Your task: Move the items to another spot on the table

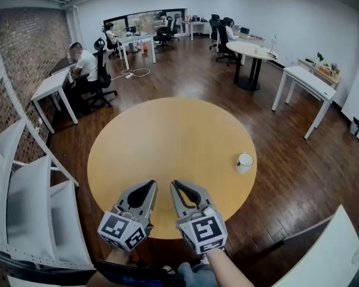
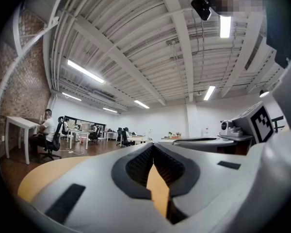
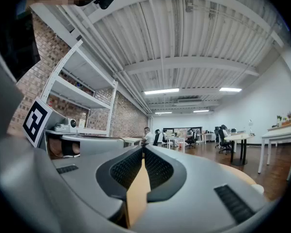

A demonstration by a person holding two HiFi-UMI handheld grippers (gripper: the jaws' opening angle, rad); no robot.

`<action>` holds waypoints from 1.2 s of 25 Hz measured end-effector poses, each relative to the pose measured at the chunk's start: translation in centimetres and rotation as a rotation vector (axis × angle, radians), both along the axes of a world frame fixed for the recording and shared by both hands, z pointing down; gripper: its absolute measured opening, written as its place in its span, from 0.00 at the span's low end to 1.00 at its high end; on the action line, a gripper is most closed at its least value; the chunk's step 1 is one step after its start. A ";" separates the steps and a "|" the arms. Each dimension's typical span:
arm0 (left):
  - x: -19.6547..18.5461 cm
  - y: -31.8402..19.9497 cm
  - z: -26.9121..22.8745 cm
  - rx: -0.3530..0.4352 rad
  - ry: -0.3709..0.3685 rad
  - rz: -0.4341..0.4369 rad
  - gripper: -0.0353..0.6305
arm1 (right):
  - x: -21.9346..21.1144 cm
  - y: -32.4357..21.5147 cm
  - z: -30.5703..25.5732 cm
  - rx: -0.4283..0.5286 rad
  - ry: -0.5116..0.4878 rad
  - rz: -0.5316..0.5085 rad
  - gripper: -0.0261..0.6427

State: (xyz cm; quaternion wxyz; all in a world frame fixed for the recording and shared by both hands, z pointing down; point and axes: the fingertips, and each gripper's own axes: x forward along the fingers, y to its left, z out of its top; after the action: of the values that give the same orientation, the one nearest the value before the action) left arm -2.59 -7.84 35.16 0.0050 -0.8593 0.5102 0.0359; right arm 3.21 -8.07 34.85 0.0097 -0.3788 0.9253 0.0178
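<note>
Right now, in the head view, you are holding both grippers low over the near edge of the round light-wood table (image 1: 167, 136). The left gripper (image 1: 150, 185) and the right gripper (image 1: 176, 185) are sitting side by side, close together, each pointing away from you across the tabletop. Both are showing their jaws drawn together at the tips, and neither is carrying anything. The small white mug with a dark rim (image 1: 244, 162) is standing upright near the table's right edge, well apart from both grippers. A dark wooden floor (image 1: 287, 178) is surrounding the table, and a white shelf rack (image 1: 24, 208) is standing at your left.

In the left gripper view, the left gripper (image 2: 153, 146) is keeping its jaws closed, tips meeting, with only the tan tabletop (image 2: 43, 176) showing through the gap beneath them. The right gripper's marker cube (image 2: 259, 123) is showing at the right edge.

In the right gripper view, the right gripper (image 3: 142, 150) is likewise closed and empty, its ribbed pads meeting at the tips over the table. The left gripper's marker cube (image 3: 36, 120) is showing at the left, in front of a brick wall (image 3: 121, 120).
</note>
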 end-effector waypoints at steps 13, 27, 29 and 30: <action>9.0 -3.3 1.6 -0.016 0.010 0.101 0.06 | 8.0 -3.6 1.9 -0.018 -0.003 0.083 0.10; 22.5 -9.2 3.3 -0.044 -0.013 0.210 0.06 | 21.5 -9.4 3.6 -0.016 0.023 0.217 0.16; 23.6 -9.9 3.5 -0.048 -0.013 0.210 0.06 | 23.3 -10.2 4.2 -0.034 0.024 0.235 0.19; 24.0 -10.2 3.7 -0.050 -0.011 0.205 0.06 | 24.2 -10.8 4.8 -0.031 0.020 0.245 0.23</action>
State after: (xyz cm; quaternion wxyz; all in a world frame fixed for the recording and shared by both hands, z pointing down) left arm 21.40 -18.02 38.86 -0.0174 -0.9071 0.4201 0.0185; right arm 27.38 -18.88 39.62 -0.0075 -0.4890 0.8722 0.0084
